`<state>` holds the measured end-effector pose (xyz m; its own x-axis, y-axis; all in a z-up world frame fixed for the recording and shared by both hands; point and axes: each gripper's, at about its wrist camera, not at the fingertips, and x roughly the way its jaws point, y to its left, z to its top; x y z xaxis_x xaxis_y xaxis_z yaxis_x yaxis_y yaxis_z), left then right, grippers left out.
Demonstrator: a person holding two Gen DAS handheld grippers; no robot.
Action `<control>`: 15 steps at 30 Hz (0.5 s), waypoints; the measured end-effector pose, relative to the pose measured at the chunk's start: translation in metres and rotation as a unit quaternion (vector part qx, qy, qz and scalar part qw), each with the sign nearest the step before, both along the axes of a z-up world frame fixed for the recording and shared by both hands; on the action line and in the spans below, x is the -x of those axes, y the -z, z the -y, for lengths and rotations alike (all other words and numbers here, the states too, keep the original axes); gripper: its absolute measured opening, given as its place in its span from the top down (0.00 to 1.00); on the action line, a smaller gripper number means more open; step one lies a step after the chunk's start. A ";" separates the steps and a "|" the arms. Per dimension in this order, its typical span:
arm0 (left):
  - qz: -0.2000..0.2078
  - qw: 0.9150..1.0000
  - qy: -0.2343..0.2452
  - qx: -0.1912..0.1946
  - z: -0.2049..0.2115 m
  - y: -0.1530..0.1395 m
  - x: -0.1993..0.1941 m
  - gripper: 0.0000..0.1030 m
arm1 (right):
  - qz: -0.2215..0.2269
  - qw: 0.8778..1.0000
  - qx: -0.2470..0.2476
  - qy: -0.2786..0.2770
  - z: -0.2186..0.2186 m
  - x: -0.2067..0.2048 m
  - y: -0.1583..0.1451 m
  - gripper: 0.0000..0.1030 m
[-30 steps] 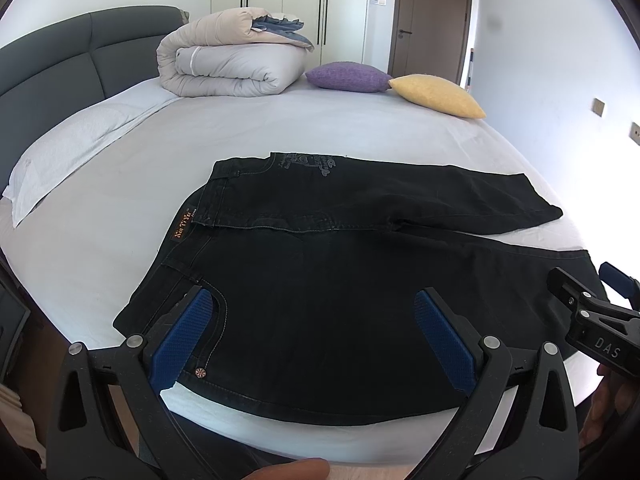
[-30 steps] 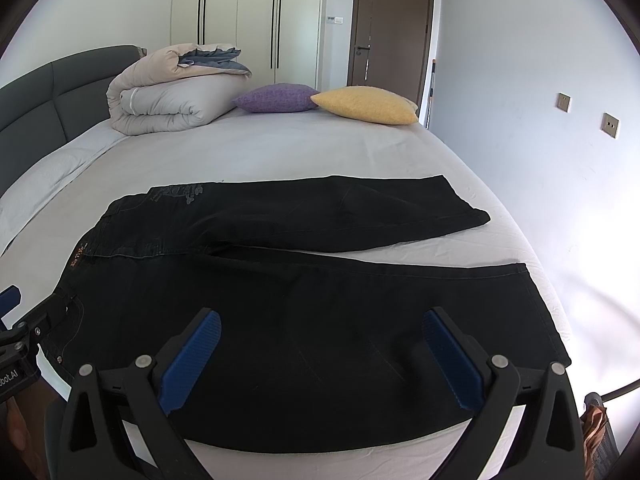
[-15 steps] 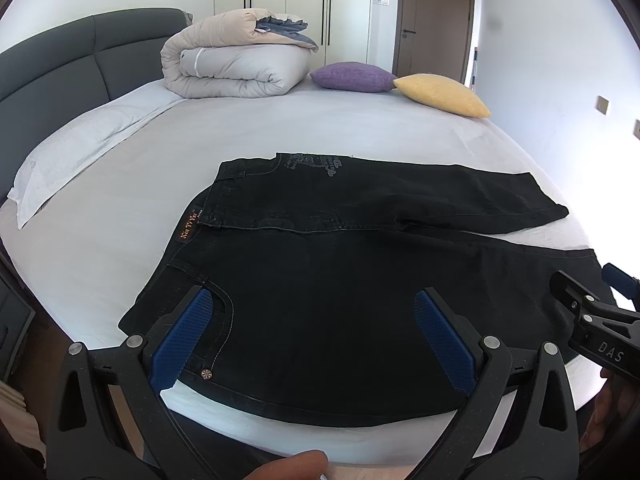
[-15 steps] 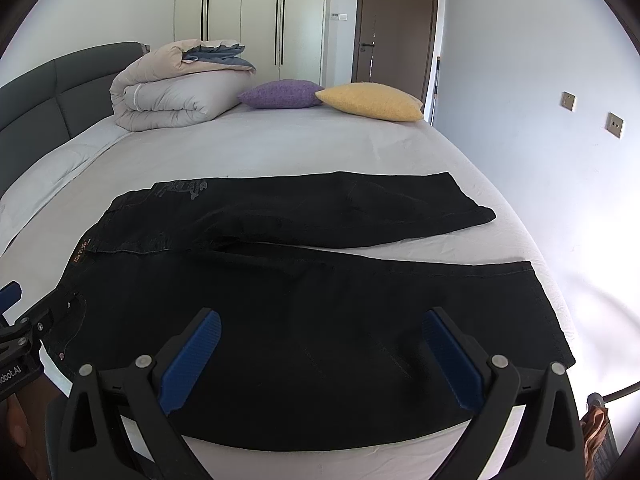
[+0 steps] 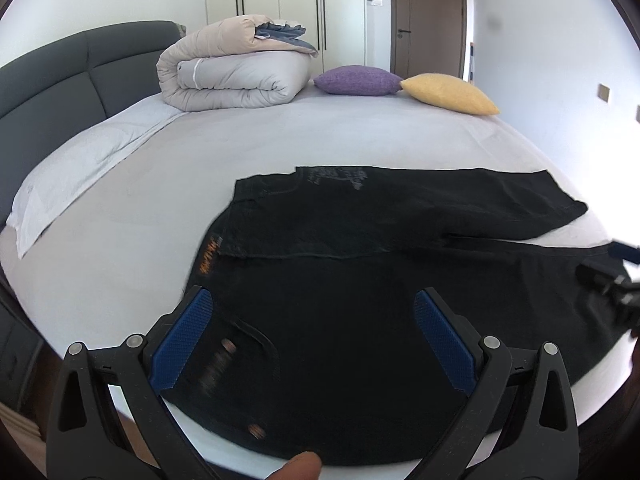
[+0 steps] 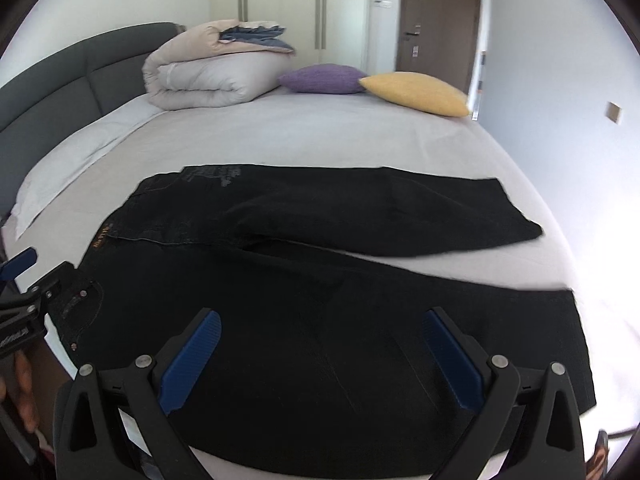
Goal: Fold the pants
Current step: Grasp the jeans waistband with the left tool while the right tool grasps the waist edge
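Black pants (image 5: 360,320) lie flat on the bed (image 5: 320,140), unfolded. Left gripper (image 5: 312,332) and right gripper (image 6: 320,356) hover wide open, empty; next comes grasping near edges.

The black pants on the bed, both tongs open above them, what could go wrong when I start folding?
1. The pants near edge lies along the edge of the bed; a pull toward you could drag them off.
2. The legs are splayed apart, so the fold may come out crooked.
3. The left tongs and right tongs hang over thick denim; a shallow pinch might slip.
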<state>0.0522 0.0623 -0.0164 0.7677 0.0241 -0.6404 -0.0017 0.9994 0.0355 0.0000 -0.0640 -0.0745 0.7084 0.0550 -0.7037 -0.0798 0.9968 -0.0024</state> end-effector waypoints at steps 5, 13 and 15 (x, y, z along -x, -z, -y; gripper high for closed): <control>0.030 0.999 -0.007 -0.014 -0.035 0.007 -0.030 0.00 | -0.011 0.999 -0.014 -0.037 0.001 -0.047 -0.010 0.00; -0.029 0.997 0.017 -0.065 -0.082 0.007 -0.165 0.00 | -0.043 0.992 -0.001 -0.117 0.000 -0.127 -0.002 0.27; -0.042 0.995 0.060 -0.070 -0.088 0.008 -0.208 0.00 | -0.045 0.988 0.018 -0.148 -0.003 -0.142 0.001 0.35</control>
